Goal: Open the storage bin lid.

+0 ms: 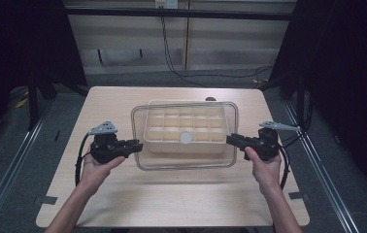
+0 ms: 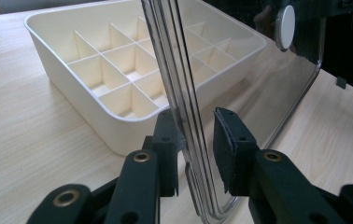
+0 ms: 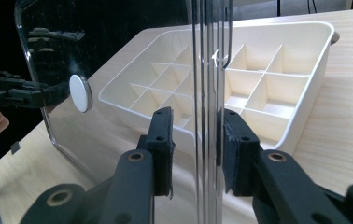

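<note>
A clear plastic lid [image 1: 186, 164] with a white round knob [image 1: 186, 137] hovers over a cream divided box [image 1: 172, 121] on the wooden table. My left gripper [image 1: 138, 144] is at the lid's left edge and my right gripper [image 1: 230, 140] at its right edge. In the left gripper view the lid's rim [image 2: 184, 116] stands between the open jaws of the left gripper [image 2: 198, 140], against the box-side pad and apart from the other. In the right gripper view the rim [image 3: 207, 93] lies likewise between the open jaws of the right gripper [image 3: 195, 140], against the box-side pad.
The box's compartments [image 2: 118, 65] look empty. Bare wooden table [image 1: 172, 199] surrounds the box, with grey floor and metal rails on both sides. A black cable [image 1: 172, 58] runs across the floor behind the table.
</note>
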`<move>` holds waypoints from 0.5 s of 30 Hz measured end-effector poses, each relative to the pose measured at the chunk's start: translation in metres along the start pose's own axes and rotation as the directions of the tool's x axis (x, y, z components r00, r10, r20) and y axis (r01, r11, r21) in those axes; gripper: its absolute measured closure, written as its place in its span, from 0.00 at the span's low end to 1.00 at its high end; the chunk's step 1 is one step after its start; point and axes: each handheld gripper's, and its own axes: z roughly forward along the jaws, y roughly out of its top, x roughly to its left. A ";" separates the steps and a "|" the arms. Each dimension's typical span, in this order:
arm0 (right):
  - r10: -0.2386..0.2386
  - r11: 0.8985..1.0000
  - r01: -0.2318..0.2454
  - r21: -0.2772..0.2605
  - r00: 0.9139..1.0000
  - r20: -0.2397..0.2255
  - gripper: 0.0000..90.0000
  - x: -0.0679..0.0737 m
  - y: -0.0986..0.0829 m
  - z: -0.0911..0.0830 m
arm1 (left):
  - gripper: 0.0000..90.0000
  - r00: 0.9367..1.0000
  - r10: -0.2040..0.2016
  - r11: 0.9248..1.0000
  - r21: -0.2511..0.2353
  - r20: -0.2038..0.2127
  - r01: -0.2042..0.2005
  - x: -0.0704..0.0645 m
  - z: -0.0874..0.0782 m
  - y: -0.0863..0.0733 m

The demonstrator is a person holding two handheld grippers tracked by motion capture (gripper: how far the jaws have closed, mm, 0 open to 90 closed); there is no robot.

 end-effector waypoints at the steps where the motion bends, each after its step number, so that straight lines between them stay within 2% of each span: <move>1: 0.000 1.000 0.000 0.003 1.000 -0.001 0.76 0.000 -0.001 0.000 | 0.79 1.000 0.002 1.000 0.003 0.001 -0.002 0.000 -0.001 -0.001; 7: -0.005 1.000 0.005 0.009 1.000 -0.002 0.76 0.004 -0.005 -0.002 | 0.79 1.000 -0.007 1.000 0.010 0.000 0.007 -0.003 -0.003 -0.008; 15: -0.010 1.000 0.010 0.022 1.000 -0.004 0.76 0.008 -0.010 -0.005 | 0.79 1.000 0.000 1.000 0.023 0.005 -0.001 -0.008 -0.006 -0.013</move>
